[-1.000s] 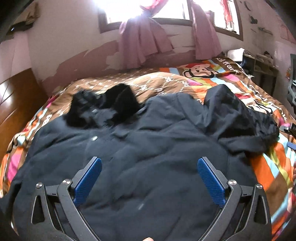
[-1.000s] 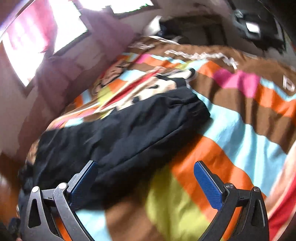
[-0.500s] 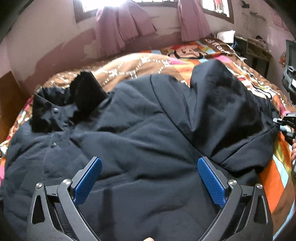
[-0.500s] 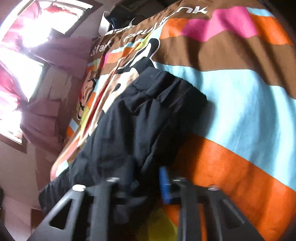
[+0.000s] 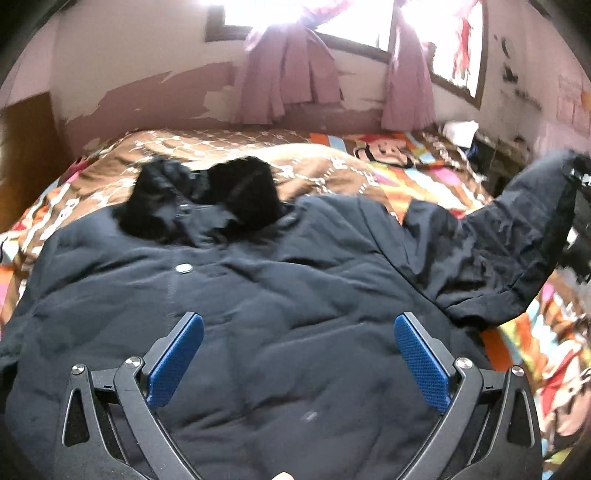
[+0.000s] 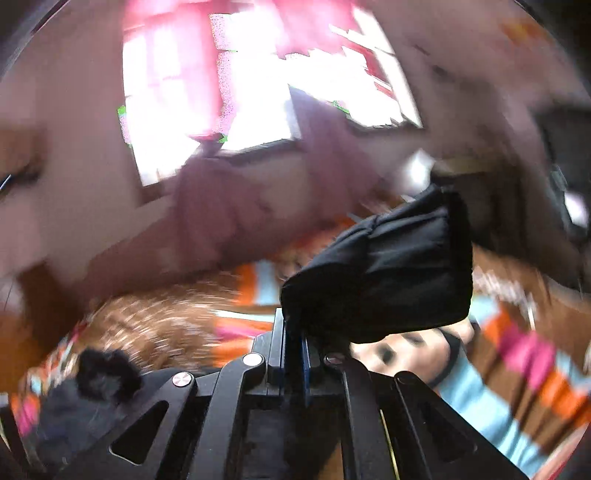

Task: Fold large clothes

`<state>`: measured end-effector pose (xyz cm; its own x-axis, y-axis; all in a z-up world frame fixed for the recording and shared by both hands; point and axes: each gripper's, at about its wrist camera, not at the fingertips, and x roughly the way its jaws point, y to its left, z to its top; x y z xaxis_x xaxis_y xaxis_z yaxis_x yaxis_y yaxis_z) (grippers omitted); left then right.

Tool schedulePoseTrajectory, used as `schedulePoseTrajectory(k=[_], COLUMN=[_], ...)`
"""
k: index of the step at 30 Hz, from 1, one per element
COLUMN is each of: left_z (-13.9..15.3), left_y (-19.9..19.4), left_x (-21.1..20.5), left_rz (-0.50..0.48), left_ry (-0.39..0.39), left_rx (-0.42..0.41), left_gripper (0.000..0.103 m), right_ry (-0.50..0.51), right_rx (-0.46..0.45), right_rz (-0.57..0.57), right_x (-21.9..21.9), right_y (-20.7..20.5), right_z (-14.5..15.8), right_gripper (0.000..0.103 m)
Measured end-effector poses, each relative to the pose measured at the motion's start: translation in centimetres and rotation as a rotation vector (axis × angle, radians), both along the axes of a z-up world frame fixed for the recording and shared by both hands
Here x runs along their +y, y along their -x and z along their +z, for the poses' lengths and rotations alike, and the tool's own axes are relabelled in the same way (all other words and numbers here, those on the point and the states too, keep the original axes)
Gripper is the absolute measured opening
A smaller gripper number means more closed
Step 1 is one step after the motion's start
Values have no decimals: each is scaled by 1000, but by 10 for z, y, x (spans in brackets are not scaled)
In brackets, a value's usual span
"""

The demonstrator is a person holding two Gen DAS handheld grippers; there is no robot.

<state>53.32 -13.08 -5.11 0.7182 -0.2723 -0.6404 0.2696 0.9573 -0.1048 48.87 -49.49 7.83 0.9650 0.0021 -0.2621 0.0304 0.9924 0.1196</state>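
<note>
**Sleeve up, body flat: first fold of the coat**

Left wrist view: the left gripper [image 5: 298, 360] hangs over the middle of the dark padded coat [image 5: 258, 332], fingers [image 5: 175, 360] spread wide w/ nothing between them. The coat lies front-up across the bed [image 5: 332, 166], its fur-trimmed hood [image 5: 207, 199] toward the far wall. The coat's sleeve [image 5: 517, 236] rises off the bedding at the right edge, cuff pulled up and outward. That reads as the start of a sleeve fold: lift it clear so it can be swung in over the chest. The free gripper seems parked over the body, prob. ready to pin or smooth the cloth.

Right wrist view: the right gripper [image 6: 293, 347] has just been closing, and its fingers now sit pressed together on the cuff end of the sleeve [image 6: 388, 273], which bulges out past the tips. The frame is badly smeared, so exactly how much cloth sits in the pinch is hard to judge.

Surface & room: the bed carries a bright striped cartoon-print cover [image 5: 424, 177], soft and rumpled, so the coat won't slide much. Behind it is a wall w/ peeling paint [image 5: 155, 96], windows [image 5: 354, 22] blown out by daylight, and pinkish-purple curtains [image 5: 288, 77] knotted up. Dark furniture stands at far right.
</note>
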Motion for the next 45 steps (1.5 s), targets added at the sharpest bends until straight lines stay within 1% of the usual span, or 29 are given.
schedulePoseTrajectory(k=[2,4,6,8,9,11,14,16,17,18,19,20,21,22,24,25,26,27,29,31,35,37,38,39,41,43,44,45], left_z=[12,24,36,44,47,51,50,45,37,32,26,16,9,2,-10,-15,-20,-22,-24,-23,-31,-33,-34,-36,-39,-44,-46,-46], left_y=[12,24,37,49,54,65,76,80,83,82,83,84,83,84,83,83,85,85,88,90,86,78,75,72,65,61,60,59], left_x=[22,50,74,102,115,140,170,183,187,192,193,192,190,190,185,183,180,179,175,171,161,151,149,146,141,140,141,142], left_rz=[15,37,59,86,100,117,137,130,117,100,85,69,56,42,23,13,-2,-9,-7,-2,45,102,125,162,252,345,365,367], left_ry=[31,59,95,140,169,222,273,311,336,359,378,398,415,435,472,500,546,574,619,665,768,807,823,833,811,778,778,775], left_rx=[-3,-15,-26,-27,-26,-16,-8,16,42,64,90,125,153,183,252,282,316,338,367,391,445,462,461,460,472,499,502,492], left_gripper=[101,101,101,101,101,101,101,101,101,101,101,101,101,101,101,101,101,101,101,101,100,100,97,91,44,25,18,15], right_ry=[107,207,292,367,390,425,451,446,452,462,463,458,463,479,484,465,453,468,510,514,445,411,391,378,351,326,310,298], right_rx=[-23,-33,-30,-13,-2,39,124,211,275,322,371,442,499,536,555,557,555,534,497,469,453,448,449,450,445,434,428,426], right_rz=[100,210,299,387,418,495,569,610,633,646,663,690,703,703,719,739,758,759,764,741,661,613,582,567,527,482,467,455], right_x=[53,109,157,206,221,259,295,309,319,328,333,334,335,336,329,322,317,313,307,290,252,238,229,223,210,196,189,183], right_y=[6,13,19,26,31,41,39,37,34,36,34,31,28,28,35,41,50,62,85,104,125,126,126,129,130,137,141,144], right_z=[16,23,21,11,6,-13,-48,-82,-104,-119,-134,-153,-167,-178,-185,-182,-180,-177,-176,-171,-166,-165,-165,-164,-162,-155,-151,-148], right_gripper=[6,6,6,6,6,6,6,6,7,8,10,14,16,17,29,54,80,87,88,88,88,88,88,88,88,88,88,88])
